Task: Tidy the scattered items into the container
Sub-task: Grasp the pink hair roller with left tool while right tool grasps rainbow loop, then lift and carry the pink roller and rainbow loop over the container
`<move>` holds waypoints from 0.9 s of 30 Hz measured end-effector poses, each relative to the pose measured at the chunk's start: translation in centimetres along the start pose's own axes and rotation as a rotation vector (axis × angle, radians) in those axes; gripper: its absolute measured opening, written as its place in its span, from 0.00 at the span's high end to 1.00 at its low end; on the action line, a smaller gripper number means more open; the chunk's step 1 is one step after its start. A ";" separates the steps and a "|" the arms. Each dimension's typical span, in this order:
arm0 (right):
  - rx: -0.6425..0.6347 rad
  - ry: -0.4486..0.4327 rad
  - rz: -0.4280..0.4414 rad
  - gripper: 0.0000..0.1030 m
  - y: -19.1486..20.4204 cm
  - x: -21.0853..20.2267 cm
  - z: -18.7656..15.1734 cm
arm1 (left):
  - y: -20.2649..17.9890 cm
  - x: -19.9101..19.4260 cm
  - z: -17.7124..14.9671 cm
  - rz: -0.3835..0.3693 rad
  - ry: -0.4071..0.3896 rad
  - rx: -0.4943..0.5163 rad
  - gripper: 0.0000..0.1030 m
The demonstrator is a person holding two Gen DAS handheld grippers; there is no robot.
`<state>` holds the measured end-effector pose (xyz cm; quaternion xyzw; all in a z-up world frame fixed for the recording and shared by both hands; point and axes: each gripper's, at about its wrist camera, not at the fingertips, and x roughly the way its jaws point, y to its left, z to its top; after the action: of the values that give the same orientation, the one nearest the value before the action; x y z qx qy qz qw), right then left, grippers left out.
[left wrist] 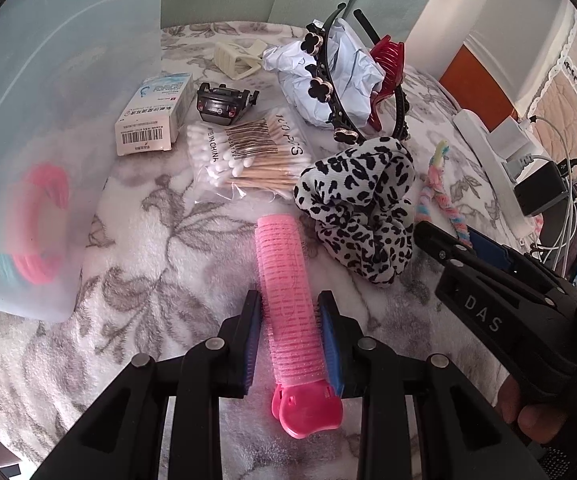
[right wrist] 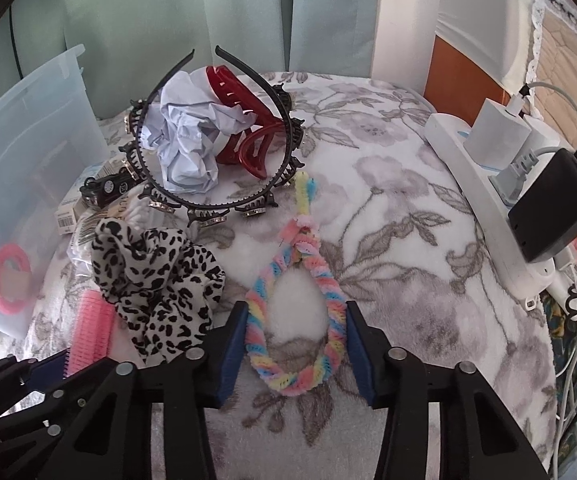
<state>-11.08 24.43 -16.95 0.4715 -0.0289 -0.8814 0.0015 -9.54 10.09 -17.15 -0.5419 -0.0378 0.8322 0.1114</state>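
Clear bin (left wrist: 28, 128) sits at the bed's (left wrist: 148, 240) left edge w/ pink rings already inside. Leopard scrunchie (left wrist: 362, 208) is the landmark: just left of it, left gripper (left wrist: 290, 344) jaws clenched on pink roller (left wrist: 288, 300), prob. for lifting binward; just right, right gripper (right wrist: 294, 354) jaws straddle pastel braided loop (right wrist: 294, 312), not yet pinching.

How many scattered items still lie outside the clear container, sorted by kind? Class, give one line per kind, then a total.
Claw clips: 3 (cream, black, red)
Pink hair roller clip: 1
Black clover headband: 1
Leopard scrunchie: 1
Pastel braided hair tie: 1
Cotton swab pack: 1
Small box: 1
Crumpled paper: 1
Total: 10
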 end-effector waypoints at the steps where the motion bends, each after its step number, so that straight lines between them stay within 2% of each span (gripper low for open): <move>1: 0.010 0.000 0.009 0.54 -0.1 -0.1 0.0 | -0.1 -0.1 -0.1 0.004 -0.001 0.003 0.71; 9: 0.071 -0.013 0.043 0.57 -1.2 -1.9 -0.7 | 0.0 -1.0 -0.9 0.008 -0.001 -0.001 0.73; 17: 0.113 -0.075 0.047 0.57 -2.1 -5.4 -1.3 | 0.4 -1.7 -0.8 -0.012 -0.002 -0.003 0.75; 27: 0.131 -0.185 0.058 0.57 -1.3 -11.0 -1.4 | 0.8 -6.9 -0.9 -0.050 -0.111 -0.017 0.75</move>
<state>-3.82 25.96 -8.64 0.3860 -0.1003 -0.9170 -0.0064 -6.14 7.71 -11.53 -0.4945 -0.0644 0.8577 0.1254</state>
